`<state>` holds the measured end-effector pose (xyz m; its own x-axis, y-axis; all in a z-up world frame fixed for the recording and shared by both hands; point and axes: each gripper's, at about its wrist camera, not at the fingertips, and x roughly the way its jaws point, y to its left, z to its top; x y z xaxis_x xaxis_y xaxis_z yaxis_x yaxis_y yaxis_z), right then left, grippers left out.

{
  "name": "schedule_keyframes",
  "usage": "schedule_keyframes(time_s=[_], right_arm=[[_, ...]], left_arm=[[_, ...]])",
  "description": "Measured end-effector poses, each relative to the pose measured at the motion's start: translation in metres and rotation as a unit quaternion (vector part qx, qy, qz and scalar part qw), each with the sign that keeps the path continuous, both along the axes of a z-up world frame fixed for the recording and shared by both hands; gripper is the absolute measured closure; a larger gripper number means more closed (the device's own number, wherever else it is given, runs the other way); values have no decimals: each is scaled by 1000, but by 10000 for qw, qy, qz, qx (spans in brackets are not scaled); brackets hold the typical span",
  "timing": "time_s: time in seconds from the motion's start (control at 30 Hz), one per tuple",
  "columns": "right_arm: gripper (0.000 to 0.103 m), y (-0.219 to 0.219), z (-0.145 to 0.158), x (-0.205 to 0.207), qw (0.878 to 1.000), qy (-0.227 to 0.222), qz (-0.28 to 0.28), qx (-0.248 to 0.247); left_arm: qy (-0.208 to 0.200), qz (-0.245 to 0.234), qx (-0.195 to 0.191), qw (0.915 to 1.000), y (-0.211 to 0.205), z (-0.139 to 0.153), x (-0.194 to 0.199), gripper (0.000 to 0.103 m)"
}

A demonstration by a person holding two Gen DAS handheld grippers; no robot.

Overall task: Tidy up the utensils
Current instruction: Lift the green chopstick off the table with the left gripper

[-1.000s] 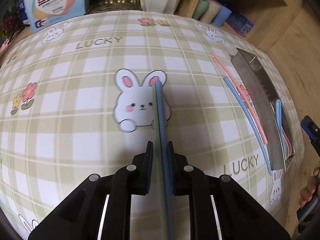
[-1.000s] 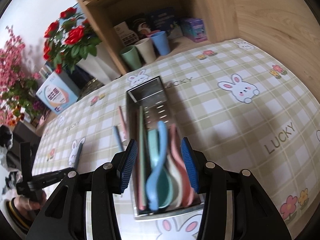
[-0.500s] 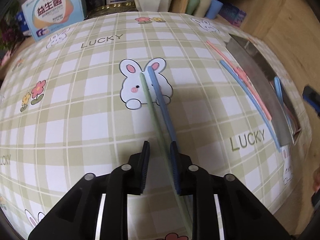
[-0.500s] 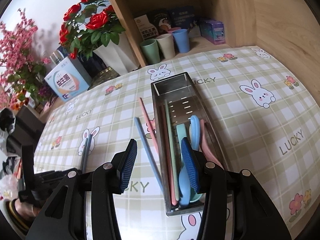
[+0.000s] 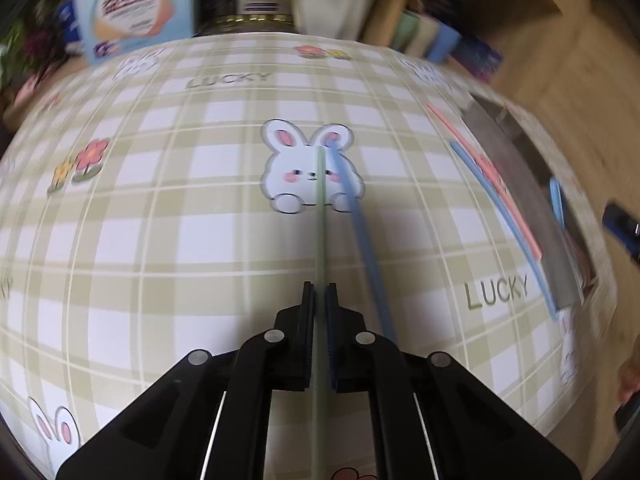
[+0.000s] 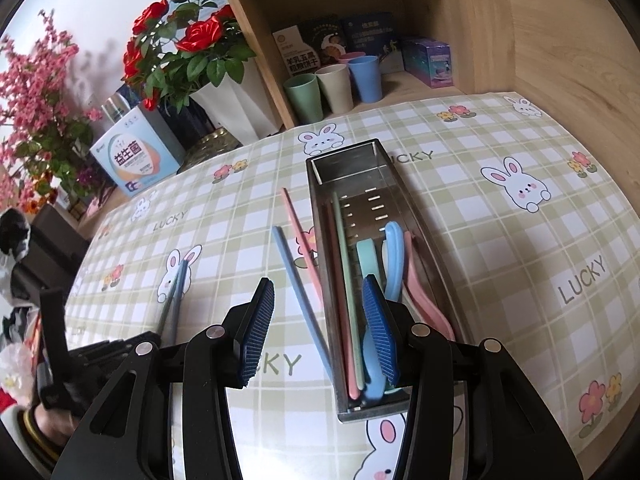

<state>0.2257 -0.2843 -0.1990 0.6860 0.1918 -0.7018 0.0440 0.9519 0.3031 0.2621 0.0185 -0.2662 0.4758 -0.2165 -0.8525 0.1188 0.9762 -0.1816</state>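
My left gripper (image 5: 320,292) is shut on a green chopstick (image 5: 320,216) that points forward over the bunny print. A blue chopstick (image 5: 360,232) lies on the cloth just right of it. A second blue chopstick (image 6: 298,284) and a pink chopstick (image 6: 300,236) lie left of the steel utensil tray (image 6: 400,184). The tray holds a green and a pink chopstick and blue, green and pink spoons (image 6: 394,248). My right gripper (image 6: 318,332) is open and empty above the tray's near left edge.
A checked bunny tablecloth (image 6: 520,260) covers the table. At the back stand three cups (image 6: 332,88) in a wooden shelf, a white vase of red roses (image 6: 236,104), a blue box (image 6: 136,156) and pink flowers.
My left gripper has closed on the green chopstick alone and separated it from the blue one, which now lies to its right. My right gripper has risen and drawn back from the tray.
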Motion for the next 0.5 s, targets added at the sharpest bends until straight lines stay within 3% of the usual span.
schedule_keyframes(time_s=[0.23,0.37,0.5], right_arm=[[58,21,-4,0,9996,52,237,-124],[58,46,-9,4,9985,104,473,-253],[58,83,-19,13,9957,154,827,-383]], left_arm=[[-76,537,-134,9984,34,0,-10,97],[-126,872,-440,9951,60,4,-19,97],[-324,886,-355,9949,69,11,-27,98]])
